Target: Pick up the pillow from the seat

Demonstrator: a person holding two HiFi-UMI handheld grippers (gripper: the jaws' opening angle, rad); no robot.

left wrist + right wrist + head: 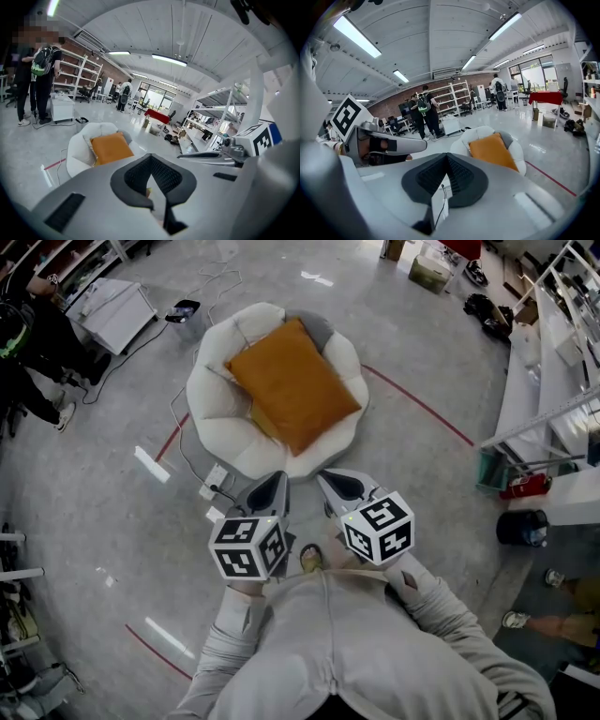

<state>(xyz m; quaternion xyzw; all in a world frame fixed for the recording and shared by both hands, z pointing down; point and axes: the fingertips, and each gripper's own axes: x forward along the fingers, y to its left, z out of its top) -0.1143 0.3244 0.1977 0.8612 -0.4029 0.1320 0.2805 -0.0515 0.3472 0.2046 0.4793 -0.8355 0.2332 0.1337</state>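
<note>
Head view: orange pillow (293, 383) on white seat (217, 423), glossy grey floor (103, 493).

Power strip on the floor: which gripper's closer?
Left. The left gripper sits just right of the power strip in the head view; the right gripper is farther right, past the left one.

Grey floor (103, 521) w/ red tape line (427, 411), white seat (211, 395) on it, orange pillow (292, 382) on seat.
</note>
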